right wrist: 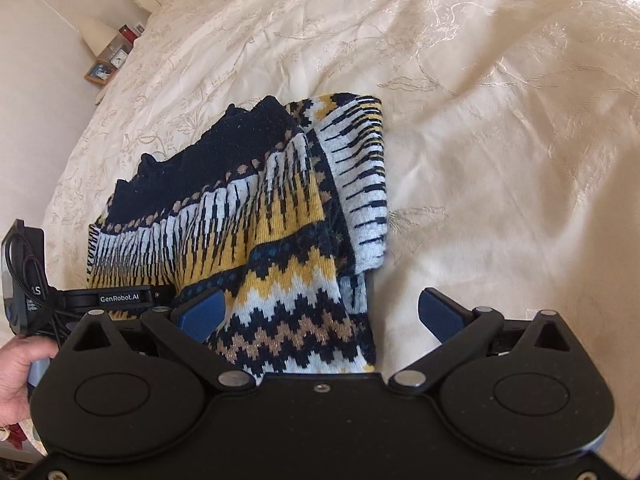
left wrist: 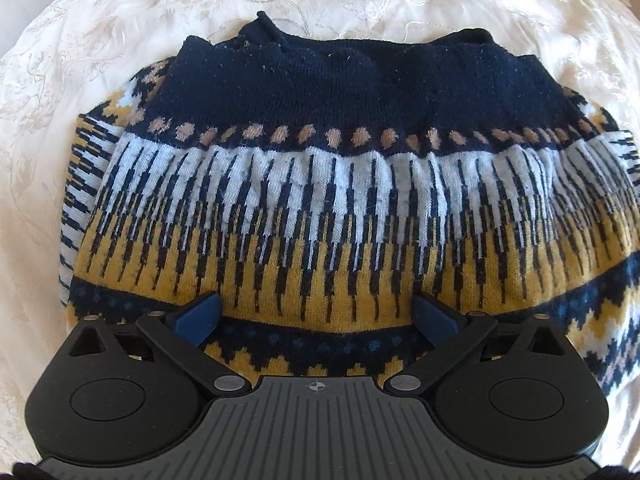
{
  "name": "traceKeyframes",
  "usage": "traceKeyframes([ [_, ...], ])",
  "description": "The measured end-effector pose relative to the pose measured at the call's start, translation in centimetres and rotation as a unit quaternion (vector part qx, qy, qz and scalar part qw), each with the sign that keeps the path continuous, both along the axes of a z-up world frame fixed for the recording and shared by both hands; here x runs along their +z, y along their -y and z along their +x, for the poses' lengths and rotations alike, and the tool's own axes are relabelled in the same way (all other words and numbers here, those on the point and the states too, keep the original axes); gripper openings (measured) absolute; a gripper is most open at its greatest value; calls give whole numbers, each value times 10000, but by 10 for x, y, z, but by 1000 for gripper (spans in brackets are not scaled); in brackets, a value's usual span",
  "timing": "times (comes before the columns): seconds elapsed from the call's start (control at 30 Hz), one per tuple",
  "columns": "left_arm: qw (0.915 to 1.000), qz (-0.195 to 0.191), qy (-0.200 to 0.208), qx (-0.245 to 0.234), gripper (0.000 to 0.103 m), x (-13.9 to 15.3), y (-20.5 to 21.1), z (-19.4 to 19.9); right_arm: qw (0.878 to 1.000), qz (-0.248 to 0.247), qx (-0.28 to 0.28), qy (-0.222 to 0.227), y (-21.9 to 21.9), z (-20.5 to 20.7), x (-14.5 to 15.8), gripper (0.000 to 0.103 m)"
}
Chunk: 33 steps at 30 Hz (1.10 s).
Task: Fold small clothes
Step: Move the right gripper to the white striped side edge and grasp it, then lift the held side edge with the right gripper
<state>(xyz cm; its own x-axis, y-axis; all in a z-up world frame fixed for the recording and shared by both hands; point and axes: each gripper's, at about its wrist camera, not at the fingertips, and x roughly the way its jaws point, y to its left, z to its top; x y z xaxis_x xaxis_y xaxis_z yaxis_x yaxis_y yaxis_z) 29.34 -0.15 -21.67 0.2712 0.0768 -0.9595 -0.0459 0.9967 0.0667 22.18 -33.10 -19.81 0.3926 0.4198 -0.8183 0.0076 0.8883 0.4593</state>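
Folding sweater (left wrist: 320, 200), lying part-folded on bed (right wrist: 500, 140): left claw (left wrist: 316, 316) and right claw (right wrist: 322, 314), both spread wide and empty, should pinch the 6 o'clock hem evenly before lifting toward 12 o'clock.

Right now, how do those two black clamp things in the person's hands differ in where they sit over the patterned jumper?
The left gripper sits squarely over the knitted sweater, wool filling the gap between its fingers. The right gripper straddles the sweater's edge: its left finger is over the zigzag band, its right finger over the cream bedspread. Both have blue-padded fingers spread wide open, gripping nothing.
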Motion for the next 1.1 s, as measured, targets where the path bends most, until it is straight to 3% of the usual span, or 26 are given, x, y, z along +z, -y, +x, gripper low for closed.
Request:
traceKeyframes([
  [0.2,10000,21,-14,13,103,-2,-1,0,9978,352,181,-522,1,10,-25,102],
  [0.33,10000,47,-10,29,103,-1,3,0,9965,549,124,-626,2,1,-29,102],
  [0.5,10000,38,-16,18,103,-2,3,1,9975,692,-28,-100,9,-17,-17,100],
  [0.53,10000,39,-17,17,103,-2,3,1,9979,643,71,38,8,-19,-13,98],
  [0.6,10000,40,-15,16,103,-2,1,1,9969,714,304,158,5,-22,-10,81],
  [0.7,10000,40,-13,14,103,-2,0,1,9960,782,427,-82,1,-21,-17,63],
  [1.03,10000,44,-12,12,103,-2,0,1,9966,765,257,-138,5,-18,-29,57],
  [1.07,10000,45,-13,12,103,-2,0,1,9967,751,254,-152,6,-18,-29,53],
  [1.1,10000,44,-15,11,103,-2,0,1,9969,719,256,-182,6,-18,-30,41],
])
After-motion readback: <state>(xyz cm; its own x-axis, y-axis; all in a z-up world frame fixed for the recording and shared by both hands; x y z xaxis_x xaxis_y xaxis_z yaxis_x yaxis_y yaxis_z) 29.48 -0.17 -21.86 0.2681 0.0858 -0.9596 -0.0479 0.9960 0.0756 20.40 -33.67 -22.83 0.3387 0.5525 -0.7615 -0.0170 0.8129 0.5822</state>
